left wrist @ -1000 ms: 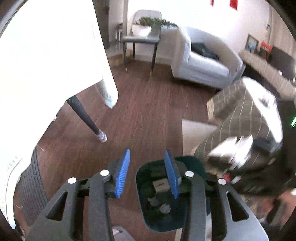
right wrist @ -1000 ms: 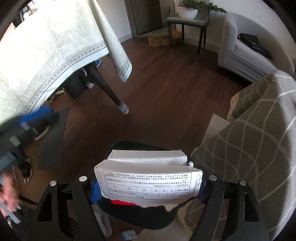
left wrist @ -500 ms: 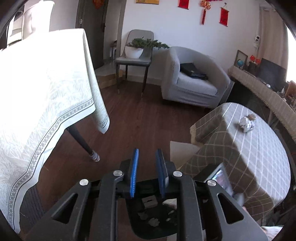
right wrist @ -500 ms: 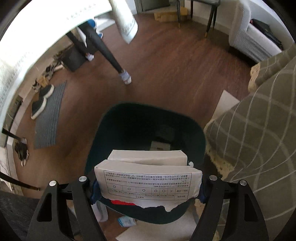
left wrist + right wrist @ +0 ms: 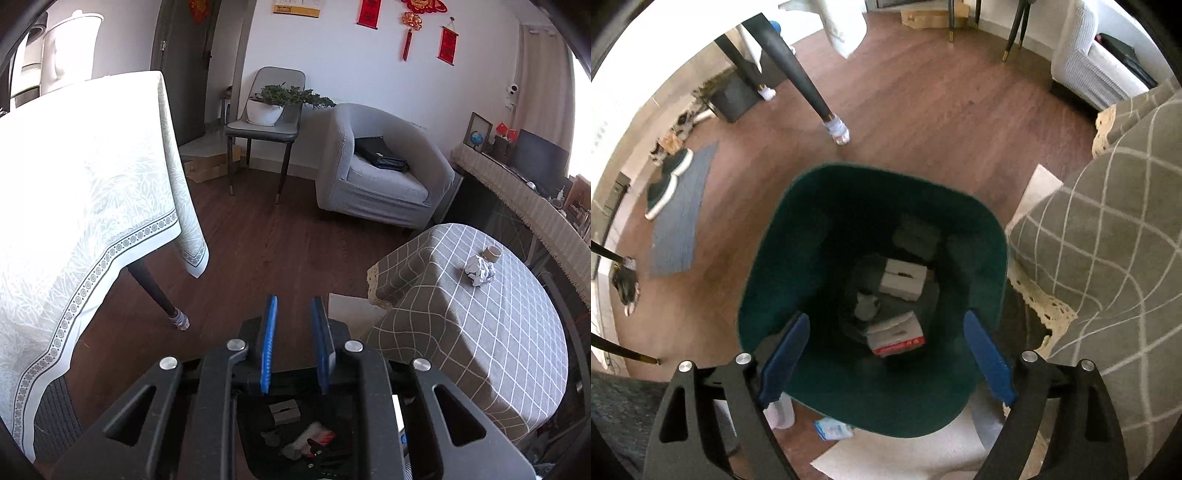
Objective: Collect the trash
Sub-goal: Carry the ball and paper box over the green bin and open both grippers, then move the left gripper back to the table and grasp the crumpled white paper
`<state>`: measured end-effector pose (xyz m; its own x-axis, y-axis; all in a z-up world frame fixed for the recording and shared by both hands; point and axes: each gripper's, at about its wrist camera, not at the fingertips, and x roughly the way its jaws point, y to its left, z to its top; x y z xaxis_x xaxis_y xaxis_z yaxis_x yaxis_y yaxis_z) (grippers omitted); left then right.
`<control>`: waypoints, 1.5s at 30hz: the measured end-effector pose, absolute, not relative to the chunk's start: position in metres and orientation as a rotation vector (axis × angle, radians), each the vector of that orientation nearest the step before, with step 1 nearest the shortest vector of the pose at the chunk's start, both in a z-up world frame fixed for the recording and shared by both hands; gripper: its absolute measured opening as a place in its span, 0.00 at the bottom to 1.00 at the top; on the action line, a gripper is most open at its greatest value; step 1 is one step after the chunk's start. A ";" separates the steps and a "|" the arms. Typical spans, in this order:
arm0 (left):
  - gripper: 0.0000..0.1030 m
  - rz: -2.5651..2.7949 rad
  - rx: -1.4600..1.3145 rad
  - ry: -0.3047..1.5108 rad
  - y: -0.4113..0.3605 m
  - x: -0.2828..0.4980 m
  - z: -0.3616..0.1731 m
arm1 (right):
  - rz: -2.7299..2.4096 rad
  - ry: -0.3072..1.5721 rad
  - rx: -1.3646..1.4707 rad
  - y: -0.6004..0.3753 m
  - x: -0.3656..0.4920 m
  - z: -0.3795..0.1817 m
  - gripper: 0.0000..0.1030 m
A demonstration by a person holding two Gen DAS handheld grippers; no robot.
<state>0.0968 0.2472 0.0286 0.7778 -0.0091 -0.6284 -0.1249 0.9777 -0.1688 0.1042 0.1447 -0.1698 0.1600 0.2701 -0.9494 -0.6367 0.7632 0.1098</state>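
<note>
A dark green trash bin (image 5: 775,258) stands on the wood floor beside the round table. My right gripper (image 5: 884,354) is open and empty right above its mouth. A white box with a red edge (image 5: 895,332) lies at the bottom with another white box (image 5: 903,278) and a crumpled scrap. My left gripper (image 5: 293,345) is open with a narrow gap and empty, above the bin (image 5: 295,435). A crumpled paper ball (image 5: 479,271) and a small cup (image 5: 491,253) sit on the round grid-cloth table (image 5: 498,332).
A large table with a white cloth (image 5: 74,206) and dark legs (image 5: 798,74) stands at the left. A grey armchair (image 5: 380,173) and a chair with a plant (image 5: 269,110) are at the back. A grey mat and shoes (image 5: 670,184) lie left of the bin.
My right gripper has opened over the bin and the box it held now lies inside. My left gripper has risen and its fingers have narrowed.
</note>
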 end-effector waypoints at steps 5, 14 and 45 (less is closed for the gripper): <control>0.20 0.064 -0.207 0.666 0.245 0.098 0.037 | 0.711 1.159 -0.308 0.141 0.102 -0.128 0.84; 0.25 0.075 -0.183 0.604 0.229 0.099 0.067 | 0.735 0.951 -0.237 0.119 0.109 -0.035 0.73; 0.74 -0.235 -0.079 0.698 0.042 0.200 0.041 | 0.336 0.766 -0.043 -0.150 0.203 0.053 0.65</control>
<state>0.2000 0.0424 0.0409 0.7410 -0.2399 -0.6272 0.1874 0.9708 -0.1498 0.2028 -0.1500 0.0531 0.6699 0.2824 -0.6867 -0.3138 0.9459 0.0828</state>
